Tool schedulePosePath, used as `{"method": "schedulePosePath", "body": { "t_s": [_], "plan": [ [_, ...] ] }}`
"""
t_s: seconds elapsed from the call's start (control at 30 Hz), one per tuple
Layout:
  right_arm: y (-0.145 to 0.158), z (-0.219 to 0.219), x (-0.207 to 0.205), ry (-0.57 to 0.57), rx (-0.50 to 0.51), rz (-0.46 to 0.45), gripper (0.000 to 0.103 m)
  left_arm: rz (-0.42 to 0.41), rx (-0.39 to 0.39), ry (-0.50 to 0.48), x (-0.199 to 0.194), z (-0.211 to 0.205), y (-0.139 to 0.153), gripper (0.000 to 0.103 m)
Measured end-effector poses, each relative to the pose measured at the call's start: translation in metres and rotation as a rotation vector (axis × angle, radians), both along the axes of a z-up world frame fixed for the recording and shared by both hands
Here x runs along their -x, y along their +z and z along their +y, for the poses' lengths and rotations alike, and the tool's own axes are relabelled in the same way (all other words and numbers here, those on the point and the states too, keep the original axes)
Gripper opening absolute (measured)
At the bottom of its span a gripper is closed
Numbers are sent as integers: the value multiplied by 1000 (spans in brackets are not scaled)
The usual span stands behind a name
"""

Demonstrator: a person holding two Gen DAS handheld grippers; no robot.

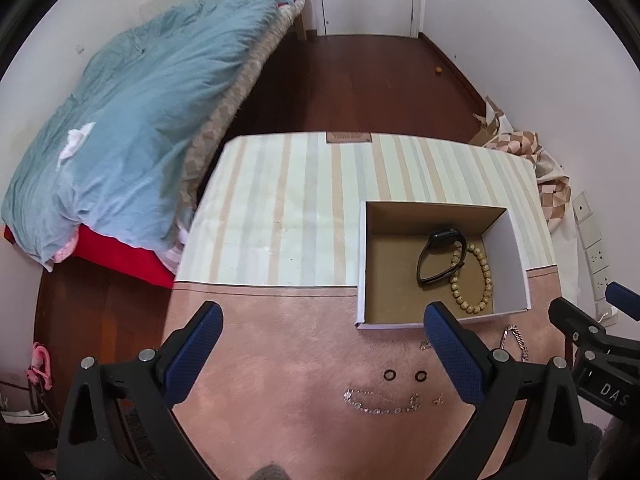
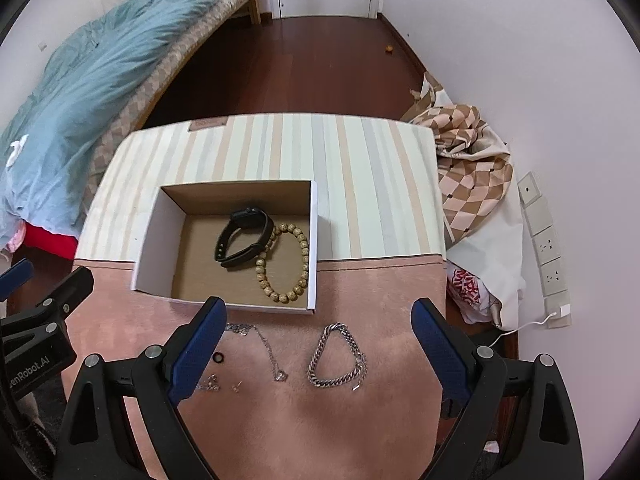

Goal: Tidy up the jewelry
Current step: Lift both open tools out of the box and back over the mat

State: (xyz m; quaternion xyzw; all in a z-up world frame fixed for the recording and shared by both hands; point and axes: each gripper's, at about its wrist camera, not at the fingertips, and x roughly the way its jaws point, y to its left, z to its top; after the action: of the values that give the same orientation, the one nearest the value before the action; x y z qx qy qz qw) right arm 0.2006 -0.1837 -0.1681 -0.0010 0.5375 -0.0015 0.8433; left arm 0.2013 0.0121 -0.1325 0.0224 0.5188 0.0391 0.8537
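Observation:
An open cardboard box stands on the table and holds a black watch band and a wooden bead bracelet. In front of it on the pink cloth lie a silver chain bracelet, a thin necklace with a pendant, a sparkly chain, two small black rings and small earrings. My left gripper is open and empty above the cloth. My right gripper is open and empty above the chain bracelet.
The table has a striped cloth at the back and a pink one at the front. A bed with a blue duvet is at the left. Checked fabric and wall sockets are at the right.

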Motion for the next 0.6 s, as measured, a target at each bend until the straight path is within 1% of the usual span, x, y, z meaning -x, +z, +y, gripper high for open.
{"method": "schedulePosePath", "body": {
  "t_s": [0.33,0.6],
  "plan": [
    [48,8,43,5,12,-97,95,-79,-1,0,42,5,45,103],
    [81,18,83,11,3,-161,95,-133,12,3,79,8,74,103]
  ]
}}
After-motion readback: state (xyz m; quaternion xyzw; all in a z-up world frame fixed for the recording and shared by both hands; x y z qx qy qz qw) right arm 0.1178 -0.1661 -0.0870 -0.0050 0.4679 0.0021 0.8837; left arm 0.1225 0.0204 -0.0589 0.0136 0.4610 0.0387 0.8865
